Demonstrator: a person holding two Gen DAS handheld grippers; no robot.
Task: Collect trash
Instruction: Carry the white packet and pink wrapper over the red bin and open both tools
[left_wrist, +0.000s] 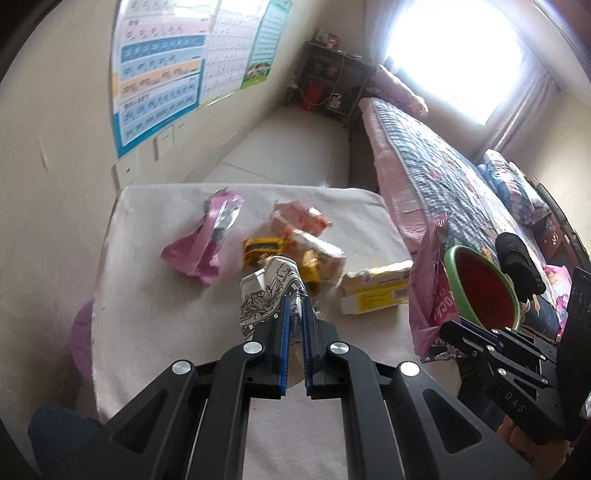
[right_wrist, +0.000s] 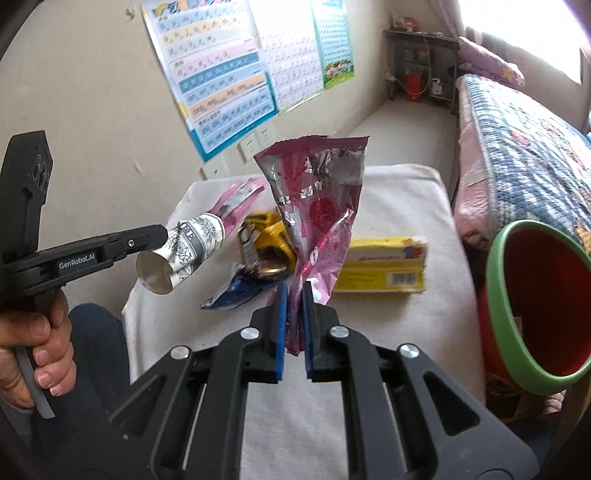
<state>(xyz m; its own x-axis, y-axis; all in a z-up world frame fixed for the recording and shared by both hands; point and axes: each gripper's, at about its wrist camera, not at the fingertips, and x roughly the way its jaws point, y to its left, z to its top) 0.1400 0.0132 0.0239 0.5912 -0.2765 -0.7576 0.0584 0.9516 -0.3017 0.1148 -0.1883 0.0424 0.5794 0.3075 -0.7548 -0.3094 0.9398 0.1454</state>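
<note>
My left gripper (left_wrist: 294, 308) is shut on a crushed black-and-white patterned paper cup (left_wrist: 267, 293), held above the white table (left_wrist: 147, 295); the cup also shows in the right wrist view (right_wrist: 184, 254). My right gripper (right_wrist: 294, 299) is shut on a pink foil snack bag (right_wrist: 317, 206), held upright above the table; the bag shows in the left wrist view (left_wrist: 430, 288). A red bin with a green rim (right_wrist: 532, 306) stands just right of the table, also seen from the left (left_wrist: 484, 291). More trash lies on the table: a pink wrapper (left_wrist: 207, 236), yellow wrappers (left_wrist: 266, 251), a yellow box (right_wrist: 384, 269).
A blue wrapper (right_wrist: 236, 291) lies near the front of the table. Orange-and-white wrappers (left_wrist: 306, 229) lie mid-table. A bed with a patterned quilt (right_wrist: 524, 147) runs along the right. Posters (right_wrist: 221, 81) hang on the left wall. A dark shelf (left_wrist: 328, 81) stands at the far end.
</note>
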